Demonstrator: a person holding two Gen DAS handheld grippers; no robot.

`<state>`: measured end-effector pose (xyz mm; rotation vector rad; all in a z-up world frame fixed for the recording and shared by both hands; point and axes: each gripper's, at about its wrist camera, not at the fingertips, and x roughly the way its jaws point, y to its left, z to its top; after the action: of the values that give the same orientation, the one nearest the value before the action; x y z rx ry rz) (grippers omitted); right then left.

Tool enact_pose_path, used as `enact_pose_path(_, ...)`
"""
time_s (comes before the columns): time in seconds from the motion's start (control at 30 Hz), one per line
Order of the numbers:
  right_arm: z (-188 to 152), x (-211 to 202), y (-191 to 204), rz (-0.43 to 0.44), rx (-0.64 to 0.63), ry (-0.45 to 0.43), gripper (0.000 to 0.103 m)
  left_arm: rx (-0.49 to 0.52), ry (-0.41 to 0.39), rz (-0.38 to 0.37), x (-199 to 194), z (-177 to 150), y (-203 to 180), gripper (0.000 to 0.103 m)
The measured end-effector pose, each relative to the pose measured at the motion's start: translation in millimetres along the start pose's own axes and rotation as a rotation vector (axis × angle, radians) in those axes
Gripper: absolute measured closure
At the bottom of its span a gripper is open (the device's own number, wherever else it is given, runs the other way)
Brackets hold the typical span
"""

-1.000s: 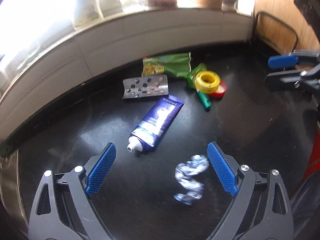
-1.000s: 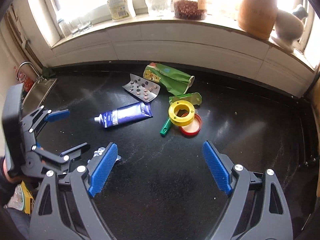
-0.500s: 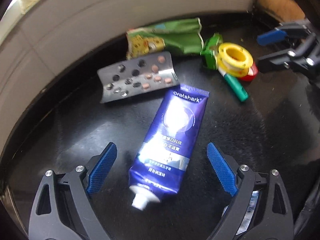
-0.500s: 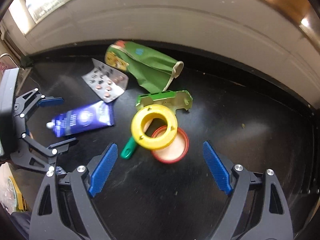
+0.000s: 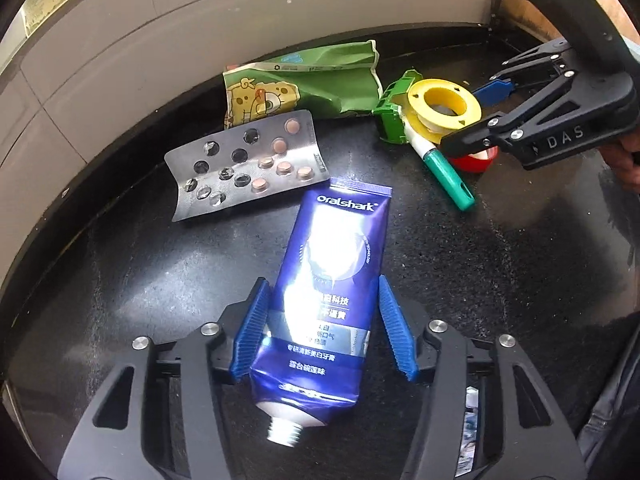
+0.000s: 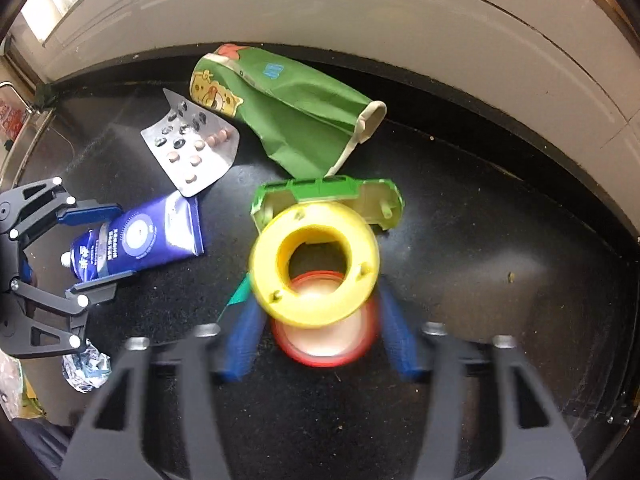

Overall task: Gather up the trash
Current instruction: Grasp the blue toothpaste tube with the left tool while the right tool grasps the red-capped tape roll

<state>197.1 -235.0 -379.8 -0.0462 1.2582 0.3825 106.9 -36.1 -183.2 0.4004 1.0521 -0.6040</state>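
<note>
Both of my grippers have dropped toward the black counter (image 5: 140,272) since a second ago, and their jaws have just been closing in. My left gripper (image 5: 326,326) now straddles the blue toothpaste tube (image 5: 334,280), which sat out ahead of it before. Its left blue pad lies right along the tube's edge, while the right pad stands just beside the other edge; whether it presses I cannot tell. Tube's bare threaded neck points back at me, the crimped end away.

My right gripper (image 6: 320,326) has come down over the little pile: the yellow ring (image 6: 314,262) lies tilted on top of the red lid (image 6: 326,340), and both sit between my blurred blue fingers (image 6: 244,336). Narrow gaps show on both sides, so nothing is pinched there.

Just behind the ring lies the green plastic casing (image 6: 326,194), open side up. A green pen (image 5: 444,174) pokes out from under the ring, over on the tube's side. Further back the crumpled green snack bag (image 6: 288,114) lies by the white tiled wall (image 6: 360,24). Beside it the silver pill sheet (image 5: 244,164), half its blisters popped, touches the tube's crimped end. Crumpled foil ball (image 6: 86,366) sits low at the left edge of my right camera, under my left gripper's frame.
</note>
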Motion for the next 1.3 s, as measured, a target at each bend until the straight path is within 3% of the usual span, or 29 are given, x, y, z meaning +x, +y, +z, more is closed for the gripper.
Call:
enact_pose_path(0.07,-0.9,-6.5,2.7,-0.004,-0.009,-0.018,0.052,-0.020,-0.002,0.013,-5.7,1.1,-3.0,0.051)
enact_pose_path(0.1,-3.6,-12.3,2.9,-0.004,-0.010,-0.028,0.058,-0.029,-0.007,0.019,-9.1,2.1,-6.2,0.051)
enact_pose_path(0.13,-5.6,-16.8,4.4,0.005,-0.007,-0.028,0.080,-0.037,-0.013,0.024,-13.9,0.2,-7.5,0.051)
enact_pose_path(0.17,-8.7,-21.7,6.5,0.000,0.003,-0.032,0.094,-0.051,-0.020,0.025,-21.5,-1.2,-9.6,0.051)
enact_pose_path(0.53,-53.7,-58.0,-4.3,0.044,0.115,-0.093,0.094,-0.153,-0.070,0.055,-70.0,-21.5,-23.3,0.052)
enact_pose_path(0.6,-57.7,-53.6,-12.6,0.052,0.158,-0.079,0.086,-0.161,-0.075,0.069,-74.1,-20.9,-27.9,0.052)
enact_pose_path(0.63,-58.6,-51.2,-16.2,0.059,0.179,-0.079,0.057,-0.161,-0.074,0.074,-72.7,-21.9,-28.5,0.052)
enact_pose_path(0.67,-61.0,-51.9,-21.6,0.057,0.196,-0.097,0.016,-0.165,-0.073,0.079,-73.7,-23.9,-30.3,0.052)
enact_pose_path(0.7,-62.3,-51.7,-21.8,0.041,0.199,-0.129,0.010,-0.170,-0.073,0.082,-78.0,-25.4,-29.7,0.052)
enact_pose_path(0.73,-61.0,-46.9,-18.9,0.037,0.191,-0.128,0.010,-0.179,-0.071,0.084,-78.8,-27.4,-29.3,0.052)
enact_pose_path(0.83,-51.6,-29.7,-13.2,0.023,0.171,-0.101,0.023,-0.199,-0.067,0.098,-76.9,-27.4,-27.6,0.052)
enact_pose_path(1.1,-37.7,11.3,-10.0,-0.011,0.131,-0.058,0.032,-0.252,-0.057,0.110,-66.1,-18.2,-17.7,0.052)
enact_pose_path(1.17,-36.2,11.1,-9.0,-0.011,0.114,-0.070,0.041,-0.261,-0.058,0.111,-65.8,-16.3,-15.2,0.052)
enact_pose_path(1.2,-34.4,9.9,-8.2,-0.010,0.092,-0.076,0.053,-0.265,-0.058,0.112,-66.2,-15.1,-14.1,0.052)
enact_pose_path(1.3,-35.5,2.7,-8.8,0.010,0.087,-0.072,0.054,-0.281,-0.065,0.113,-70.1,-12.6,-12.1,0.052)
